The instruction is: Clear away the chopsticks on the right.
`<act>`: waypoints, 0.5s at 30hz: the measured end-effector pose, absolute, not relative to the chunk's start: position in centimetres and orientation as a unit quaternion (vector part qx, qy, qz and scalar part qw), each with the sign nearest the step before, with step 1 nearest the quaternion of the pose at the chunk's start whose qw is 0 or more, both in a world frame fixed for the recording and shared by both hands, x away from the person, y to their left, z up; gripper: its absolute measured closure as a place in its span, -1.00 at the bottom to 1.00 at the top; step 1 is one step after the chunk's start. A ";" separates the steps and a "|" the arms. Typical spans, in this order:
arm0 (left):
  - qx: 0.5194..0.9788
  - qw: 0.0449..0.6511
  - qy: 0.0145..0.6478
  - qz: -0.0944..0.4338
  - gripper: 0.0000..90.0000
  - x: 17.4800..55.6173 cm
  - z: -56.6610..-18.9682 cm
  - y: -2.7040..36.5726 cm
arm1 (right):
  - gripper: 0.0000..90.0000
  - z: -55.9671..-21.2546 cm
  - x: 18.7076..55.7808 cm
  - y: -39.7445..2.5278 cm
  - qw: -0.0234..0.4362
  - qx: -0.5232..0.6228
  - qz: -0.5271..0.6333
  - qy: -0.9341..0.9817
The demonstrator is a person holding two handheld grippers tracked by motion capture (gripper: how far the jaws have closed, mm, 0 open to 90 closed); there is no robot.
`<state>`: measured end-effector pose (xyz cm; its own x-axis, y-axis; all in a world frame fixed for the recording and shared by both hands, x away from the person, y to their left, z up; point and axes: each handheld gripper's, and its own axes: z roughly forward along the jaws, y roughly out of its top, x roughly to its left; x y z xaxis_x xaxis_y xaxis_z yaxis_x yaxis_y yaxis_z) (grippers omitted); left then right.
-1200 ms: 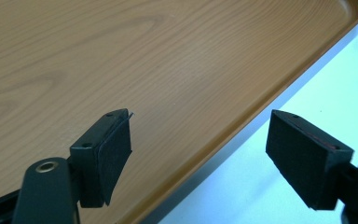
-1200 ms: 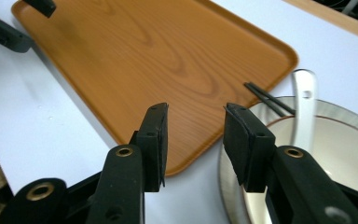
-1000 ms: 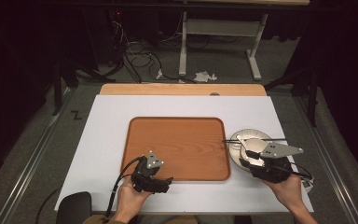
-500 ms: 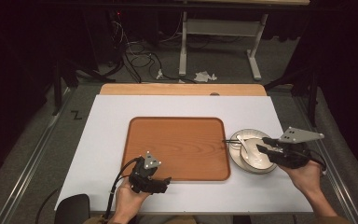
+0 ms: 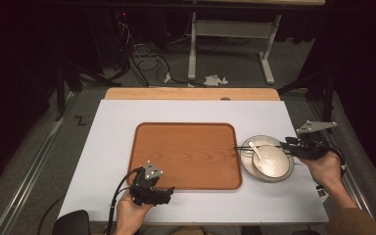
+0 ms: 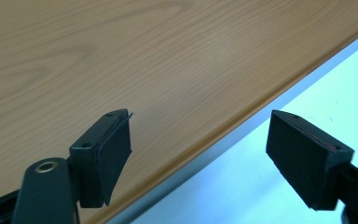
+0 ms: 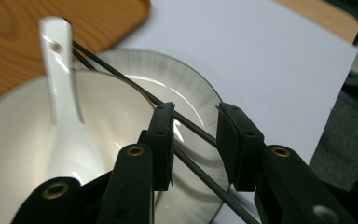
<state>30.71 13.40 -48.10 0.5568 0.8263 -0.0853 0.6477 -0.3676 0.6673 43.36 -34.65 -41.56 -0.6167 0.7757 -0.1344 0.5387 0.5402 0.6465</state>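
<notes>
The right gripper [image 7: 194, 142], jaws apart around the chopsticks [image 7: 186, 123] at frame centre, should close squarely. The left gripper [image 6: 209, 156] waits released.

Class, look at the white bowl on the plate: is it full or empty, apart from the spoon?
Empty. The bowl shows a bare white inside in the right gripper view, holding just the spoon; no food or liquid visible.

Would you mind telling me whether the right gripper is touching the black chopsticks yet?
Cannot tell. In the right gripper view the right gripper straddles the chopsticks; one runs close past the left pad, but neither contact nor a gap shows plainly.
</notes>
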 end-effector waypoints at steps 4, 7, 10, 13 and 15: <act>0.814 0.331 0.457 0.136 -0.51 30.5 -48.2 13.6 | 0.53 -43.0 44.8 -35.2 0.195 0.389 0.250 0.865; 0.811 0.330 0.464 0.136 -0.51 30.3 -48.3 13.8 | 0.53 -43.6 45.7 -35.5 0.184 0.388 0.233 0.873; 0.810 0.327 0.467 0.137 -0.51 30.1 -48.3 14.0 | 0.53 -43.9 46.3 -35.5 0.176 0.388 0.221 0.878; 0.808 0.327 0.471 0.139 -0.51 29.9 -48.3 14.1 | 0.53 -44.1 47.0 -35.4 0.169 0.383 0.210 0.884; 0.806 0.327 0.473 0.140 -0.51 29.8 -48.3 14.3 | 0.53 -44.3 47.5 -35.2 0.164 0.381 0.206 0.886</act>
